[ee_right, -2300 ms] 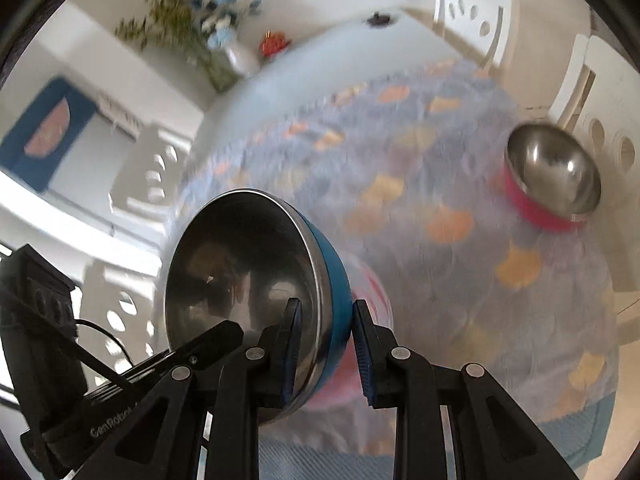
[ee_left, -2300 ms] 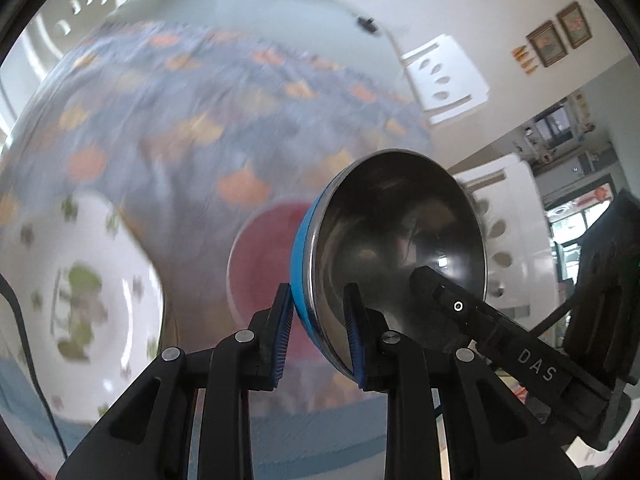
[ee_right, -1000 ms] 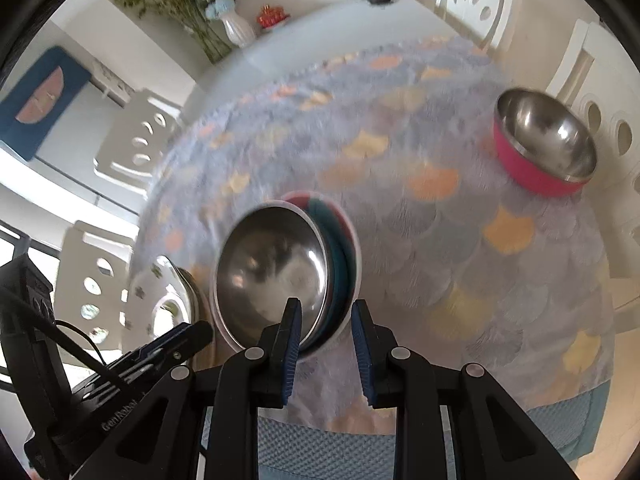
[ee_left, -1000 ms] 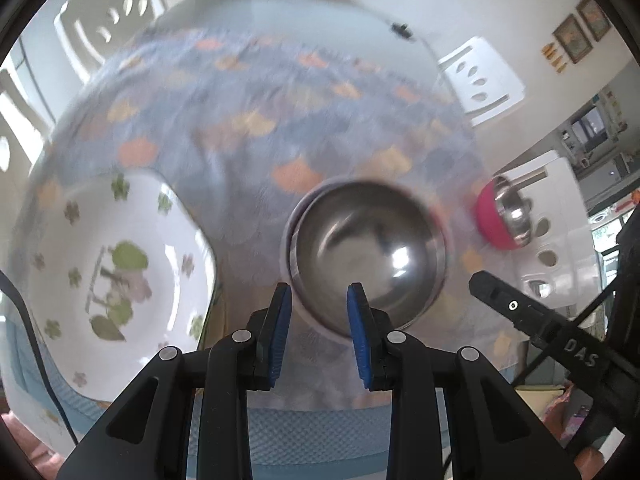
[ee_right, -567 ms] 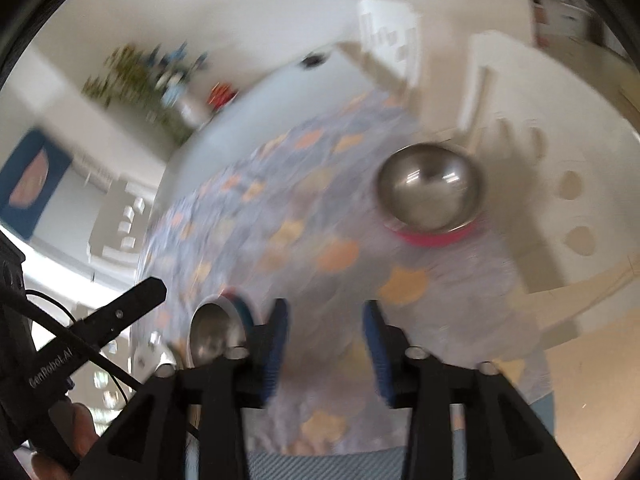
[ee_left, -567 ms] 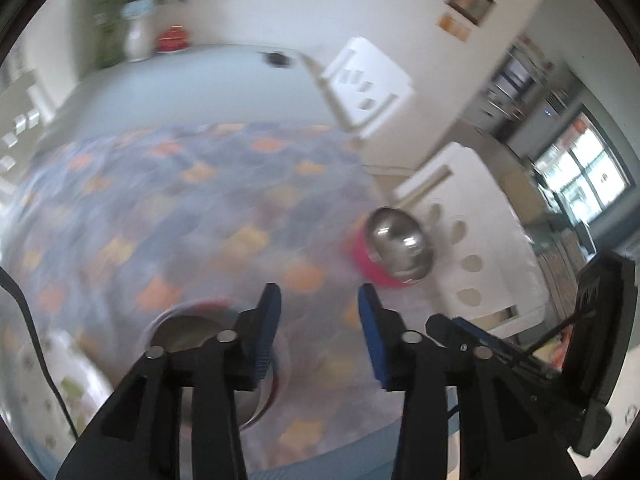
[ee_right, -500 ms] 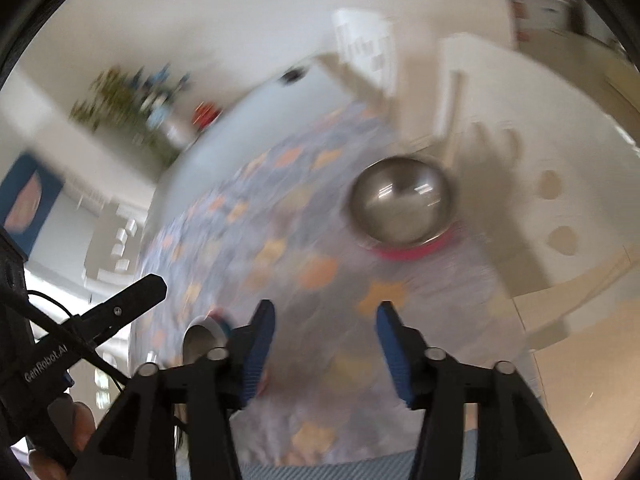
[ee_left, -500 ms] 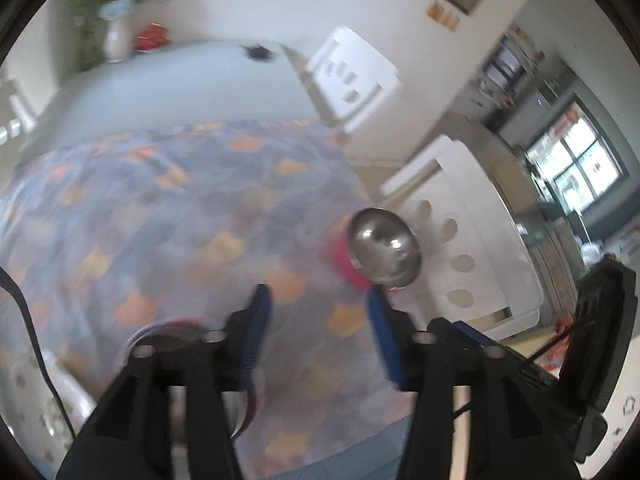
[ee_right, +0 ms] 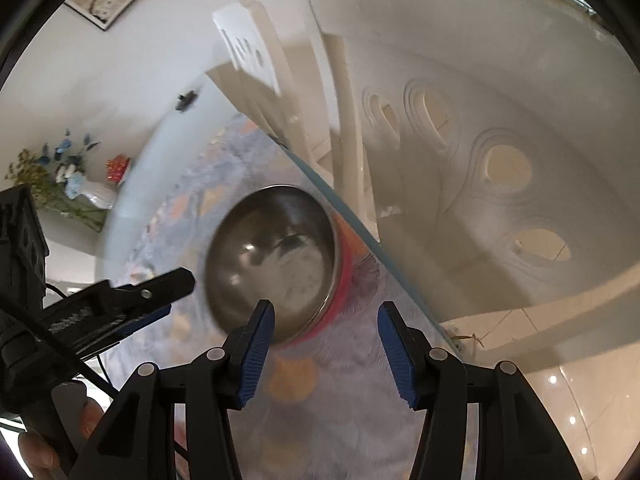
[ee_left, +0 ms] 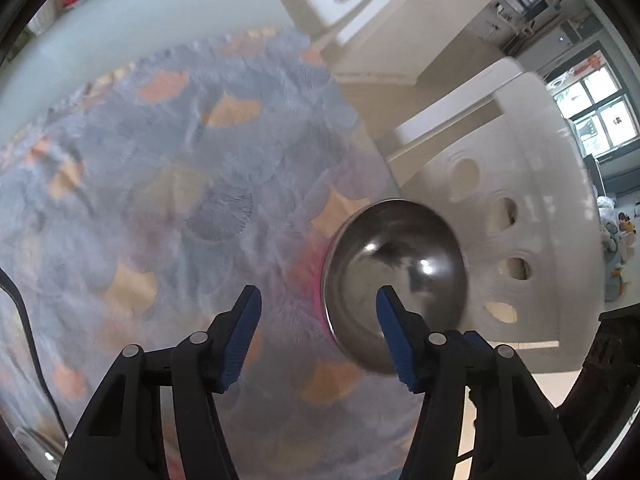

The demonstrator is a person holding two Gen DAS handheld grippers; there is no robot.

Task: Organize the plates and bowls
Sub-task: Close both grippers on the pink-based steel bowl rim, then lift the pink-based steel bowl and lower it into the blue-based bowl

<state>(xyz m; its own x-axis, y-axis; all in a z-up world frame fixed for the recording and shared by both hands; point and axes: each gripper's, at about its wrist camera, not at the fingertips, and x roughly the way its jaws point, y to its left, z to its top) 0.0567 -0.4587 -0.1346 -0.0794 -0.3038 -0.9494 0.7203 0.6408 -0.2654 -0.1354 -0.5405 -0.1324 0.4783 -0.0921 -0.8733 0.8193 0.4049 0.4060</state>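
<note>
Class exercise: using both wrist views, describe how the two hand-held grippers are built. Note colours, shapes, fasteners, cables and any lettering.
Both the left gripper and the right gripper have black angular linkage arms joined by silver round pins. Each finger ends in a blue ribbed pad. A thin black cable runs beside the left one. From the right view, the left gripper's side carries white lettering, too blurred to read.

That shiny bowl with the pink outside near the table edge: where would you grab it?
Probably by the rim. The pink bowl sits upright and open on the tablecloth, so I'd drop one pad inside and one outside its thin wall, coming from above. The right hand-held gripper and the left hand-held gripper, whose jaws are closing, each already straddle opposite sides of that rim; neither touches it.
</note>
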